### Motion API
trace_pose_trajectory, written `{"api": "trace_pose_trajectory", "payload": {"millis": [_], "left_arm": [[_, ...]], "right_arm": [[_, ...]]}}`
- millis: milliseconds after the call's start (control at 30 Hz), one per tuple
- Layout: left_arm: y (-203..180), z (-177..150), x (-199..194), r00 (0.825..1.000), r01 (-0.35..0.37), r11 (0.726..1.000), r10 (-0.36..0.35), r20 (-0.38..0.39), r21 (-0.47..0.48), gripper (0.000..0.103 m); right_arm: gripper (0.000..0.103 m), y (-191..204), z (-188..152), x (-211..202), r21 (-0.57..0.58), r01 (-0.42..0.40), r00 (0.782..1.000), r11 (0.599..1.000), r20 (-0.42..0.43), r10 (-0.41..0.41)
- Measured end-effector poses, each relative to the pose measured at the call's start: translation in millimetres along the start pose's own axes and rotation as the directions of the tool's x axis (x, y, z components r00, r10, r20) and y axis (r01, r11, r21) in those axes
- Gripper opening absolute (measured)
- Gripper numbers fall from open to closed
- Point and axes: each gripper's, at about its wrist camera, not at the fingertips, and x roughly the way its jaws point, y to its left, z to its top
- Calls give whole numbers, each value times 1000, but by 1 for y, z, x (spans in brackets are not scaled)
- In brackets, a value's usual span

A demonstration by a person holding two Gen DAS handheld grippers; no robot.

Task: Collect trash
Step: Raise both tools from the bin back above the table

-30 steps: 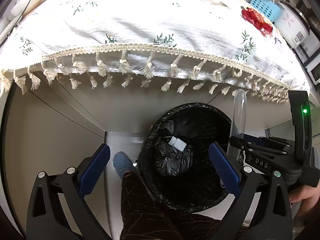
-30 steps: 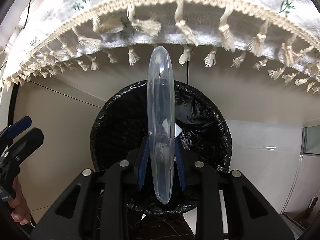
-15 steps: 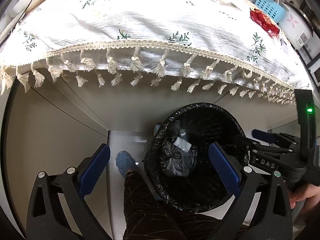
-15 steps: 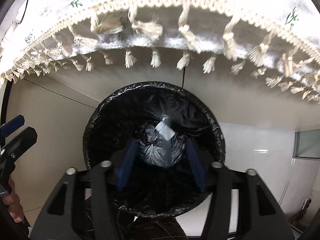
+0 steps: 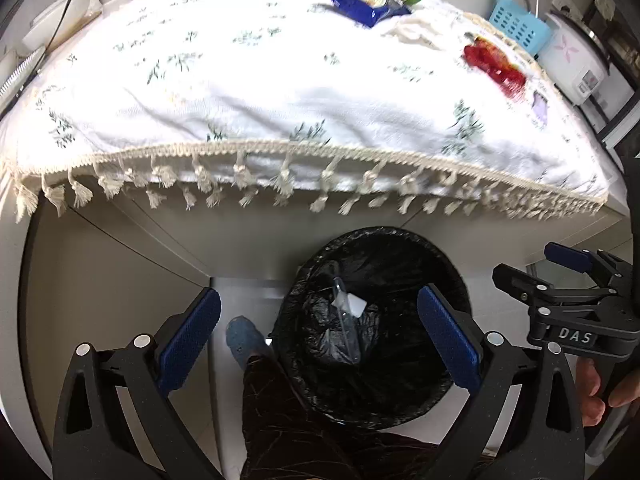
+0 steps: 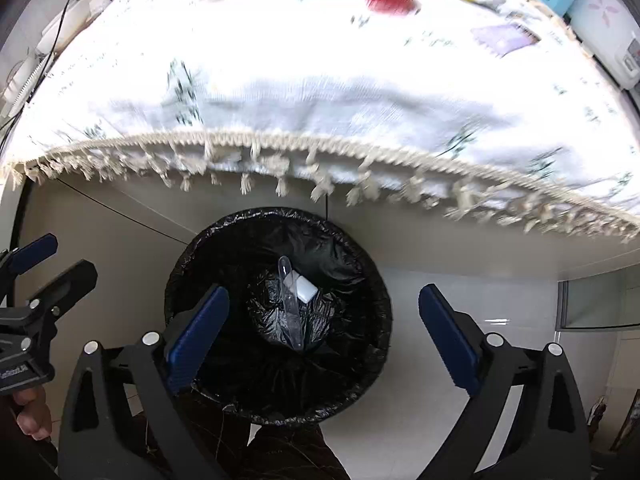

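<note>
Below the fringed tablecloth (image 6: pixel 320 92), your right gripper (image 6: pixel 324 334) hangs over the black-lined bin (image 6: pixel 276 316), jaws opening wide with nothing between them; a second ago they pinched the clear plastic piece (image 6: pixel 290 308), which now lies in the bin. Your left gripper (image 5: pixel 318 338) gapes empty. Next, I judge, reach for the red wrapper (image 5: pixel 494 66) on the table.

Your trash, bin and leftovers

Your clear plastic piece (image 6: pixel 290 308) lies tilted in the black-lined bin (image 6: pixel 372 276) beside a small white scrap (image 6: pixel 306 290); red wrapper (image 5: pixel 494 64) and blue packet (image 5: pixel 368 4) lie on the far worktop (image 5: pixel 260 80).
</note>
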Motion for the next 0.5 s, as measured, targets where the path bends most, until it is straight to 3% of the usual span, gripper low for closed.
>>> {"api": "trace_pose_trajectory", "payload": {"millis": [133, 500], "left_arm": [[-3, 5, -16, 999, 36, 999, -36, 17, -2, 97], [-10, 31, -63, 996, 32, 999, -33, 83, 16, 97]], "right_arm": [[95, -4, 5, -30, -15, -12, 999, 1000, 50, 13], [95, -16, 31, -105, 6, -9, 981, 1000, 193, 8]]}}
